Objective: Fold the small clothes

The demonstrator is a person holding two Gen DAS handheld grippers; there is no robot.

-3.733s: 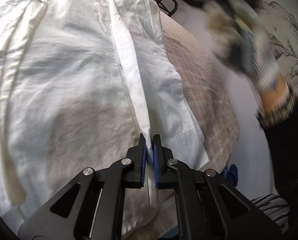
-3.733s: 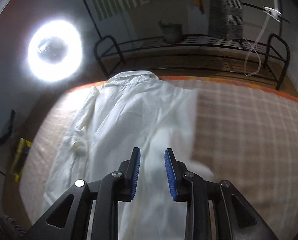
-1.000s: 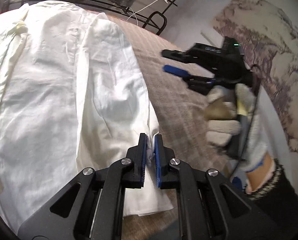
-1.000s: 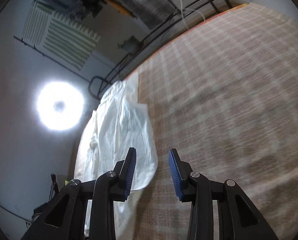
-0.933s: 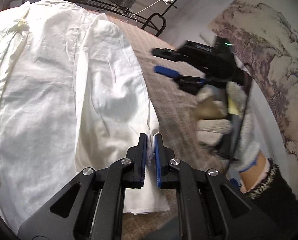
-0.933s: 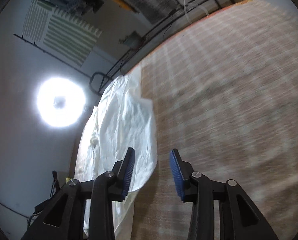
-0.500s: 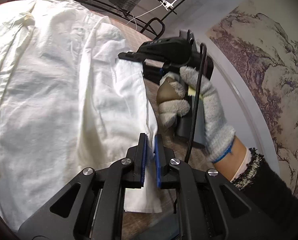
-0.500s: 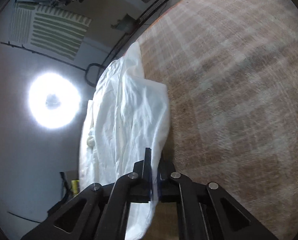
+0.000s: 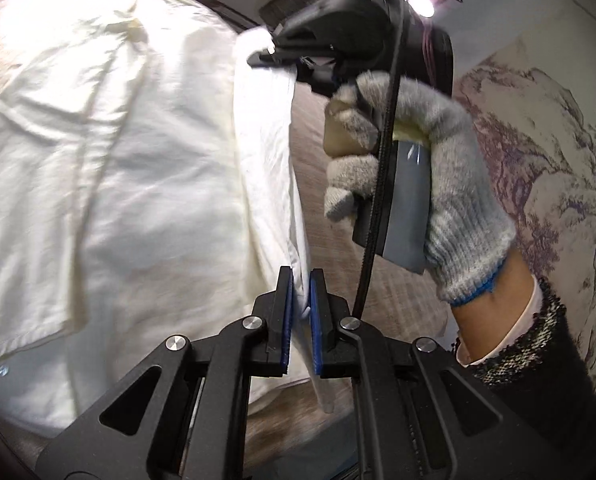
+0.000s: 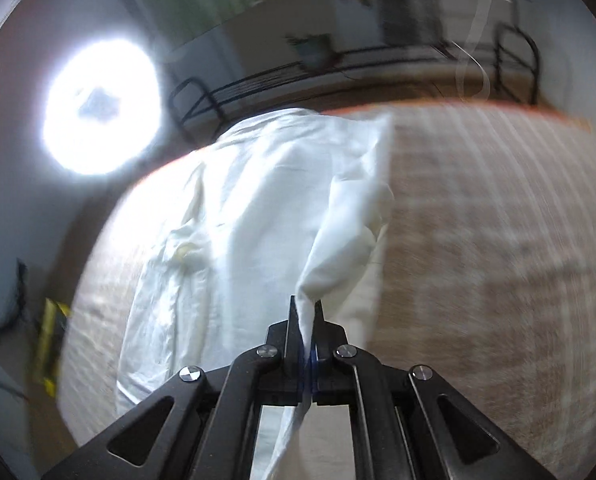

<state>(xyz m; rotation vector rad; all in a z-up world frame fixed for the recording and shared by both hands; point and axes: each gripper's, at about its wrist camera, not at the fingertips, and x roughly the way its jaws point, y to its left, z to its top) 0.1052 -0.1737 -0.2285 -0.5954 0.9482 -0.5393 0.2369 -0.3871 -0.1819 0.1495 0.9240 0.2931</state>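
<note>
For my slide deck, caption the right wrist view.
Right gripper shut on white cotton shirt, lifting its edge above checked brown bedcover.

**Both hand-held grippers clamped on cloth**

The left hand-held gripper [image 9: 301, 312] points forward and downward, its blue pads nearly together with a fold of the white shirt [image 9: 130, 168] pinched between them. The right hand-held gripper [image 10: 307, 320] is fully closed, a bunched edge of the same shirt caught in its jaws and lifted. In the left wrist view, the right hand [image 9: 418, 168], in a grey knit glove, wraps the gripper's handle, and a dark sleeve [image 9: 538, 368] covers the forearm.
</note>
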